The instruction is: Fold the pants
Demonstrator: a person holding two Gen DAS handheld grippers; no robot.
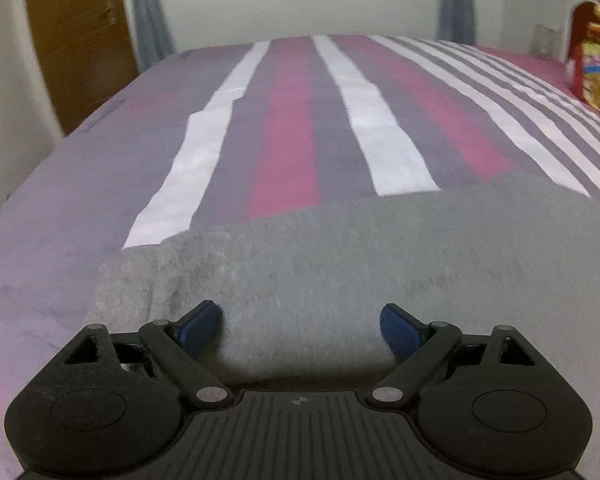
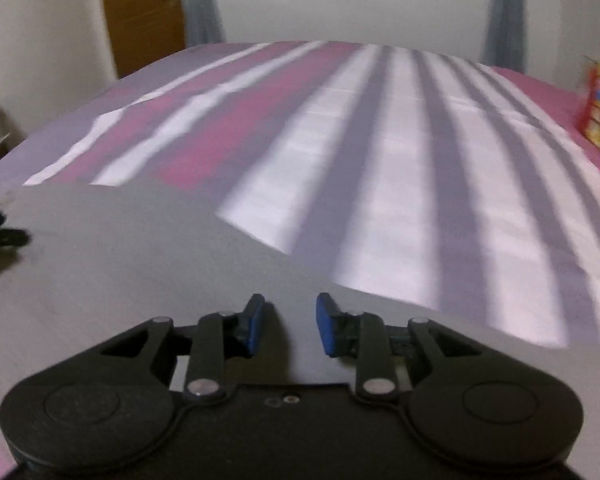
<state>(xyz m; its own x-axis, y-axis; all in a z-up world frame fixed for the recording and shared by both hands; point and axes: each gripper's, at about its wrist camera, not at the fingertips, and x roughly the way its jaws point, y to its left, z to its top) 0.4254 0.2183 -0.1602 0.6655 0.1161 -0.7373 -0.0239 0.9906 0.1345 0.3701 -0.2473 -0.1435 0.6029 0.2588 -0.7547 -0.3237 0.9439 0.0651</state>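
The grey pants (image 1: 340, 256) lie flat on the striped bed, across the near part of both views; they also show in the right wrist view (image 2: 140, 248). My left gripper (image 1: 300, 332) is wide open just above the pants' near edge, with grey cloth between its blue pads (image 1: 200, 328). My right gripper (image 2: 290, 328) is open with a narrower gap, low over the pants, nothing between its blue pads (image 2: 326, 328). The left gripper's black tip (image 2: 0, 232) shows at the right wrist view's left edge.
The bed cover (image 1: 292, 128) has pink, grey and white stripes and stretches far ahead. A wooden door (image 1: 76, 36) stands at the back left. A colourful red bag (image 1: 596, 72) sits at the bed's right edge. Curtains and a window are behind the bed.
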